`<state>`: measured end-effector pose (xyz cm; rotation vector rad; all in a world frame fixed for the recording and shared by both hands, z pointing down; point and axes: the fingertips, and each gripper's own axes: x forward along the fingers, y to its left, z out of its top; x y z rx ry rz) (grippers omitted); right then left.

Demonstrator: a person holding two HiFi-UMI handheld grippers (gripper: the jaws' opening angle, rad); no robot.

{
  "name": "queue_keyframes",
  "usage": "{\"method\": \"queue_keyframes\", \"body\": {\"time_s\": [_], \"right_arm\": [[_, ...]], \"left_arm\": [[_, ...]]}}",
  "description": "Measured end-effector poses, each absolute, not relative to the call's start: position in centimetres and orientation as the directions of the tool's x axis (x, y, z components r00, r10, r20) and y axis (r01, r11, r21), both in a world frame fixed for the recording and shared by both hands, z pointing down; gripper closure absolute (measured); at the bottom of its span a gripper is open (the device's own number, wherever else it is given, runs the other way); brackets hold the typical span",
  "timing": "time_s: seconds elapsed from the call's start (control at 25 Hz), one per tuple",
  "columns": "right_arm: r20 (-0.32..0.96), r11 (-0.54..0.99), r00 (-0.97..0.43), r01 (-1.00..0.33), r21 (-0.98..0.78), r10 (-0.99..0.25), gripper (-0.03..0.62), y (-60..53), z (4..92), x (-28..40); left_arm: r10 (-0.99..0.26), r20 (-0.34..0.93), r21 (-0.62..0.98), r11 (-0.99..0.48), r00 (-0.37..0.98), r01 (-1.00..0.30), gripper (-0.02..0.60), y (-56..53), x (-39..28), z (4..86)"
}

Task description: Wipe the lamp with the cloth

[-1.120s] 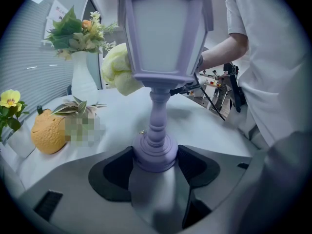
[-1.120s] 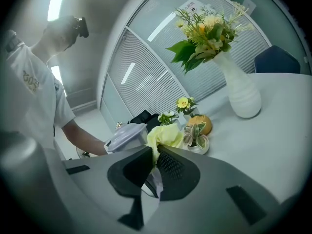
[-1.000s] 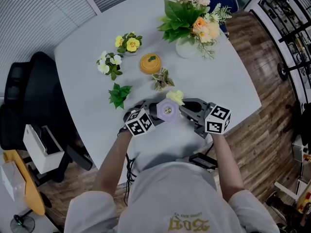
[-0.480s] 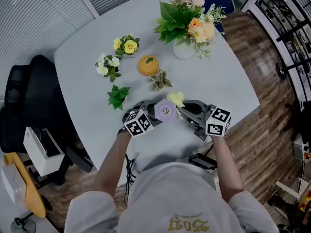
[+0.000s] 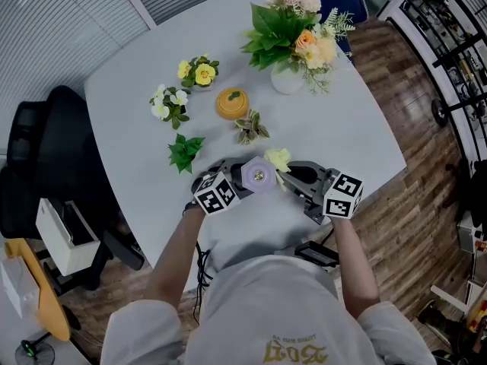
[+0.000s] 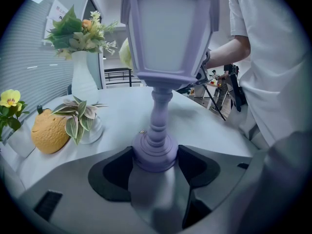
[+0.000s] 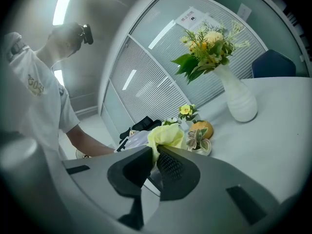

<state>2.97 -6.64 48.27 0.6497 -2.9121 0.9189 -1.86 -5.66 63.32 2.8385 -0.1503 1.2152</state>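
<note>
Up close, the left gripper view shows what the head view hides: the left gripper [image 6: 156, 162] has its jaws closed against the round base of the lilac lamp [image 6: 168, 38], which stands upright, stem and lantern head rising straight out of the grip. From above, only the lamp's [image 5: 259, 175] top shows, between the two marker cubes, with the left gripper [image 5: 240, 181] beneath it.

The right gripper view shows the right gripper [image 7: 155, 162] with its jaws drawn narrow, pinching a bunched pale yellow cloth [image 7: 167, 135]. The head view places that cloth [image 5: 278, 158] just beside the lamp's head, on its far right side, with the right gripper [image 5: 291, 175] reaching in from the right; whether cloth and lamp touch cannot be told.

Beyond them on the grey table [image 5: 350, 139] sit a small variegated plant [image 5: 251, 125], then an orange-shaped ornament [image 5: 233, 100], and farthest a white vase of flowers [image 5: 288, 78]. Only the head view shows the green sprig [image 5: 185, 149] to the left.
</note>
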Motion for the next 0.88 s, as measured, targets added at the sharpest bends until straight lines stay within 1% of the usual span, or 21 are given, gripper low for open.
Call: {"method": "queue_keyframes", "body": {"time_s": [0.68,0.88], "right_arm": [[0.115,0.736,-0.907,-0.399,-0.547,-0.406,0.559,-5.5,47.7,3.3],[0.137,0.746,-0.908,-0.405,-0.529,-0.395,0.559,-4.8,48.1,3.2]], "left_arm": [[-0.072,0.730,0.022,-0.991,0.679,-0.128,0.288,-5.7,-1.9,63.3],[-0.074,0.732,0.029,-0.990,0.677,-0.139,0.288,-5.7,-1.9,63.3]]}}
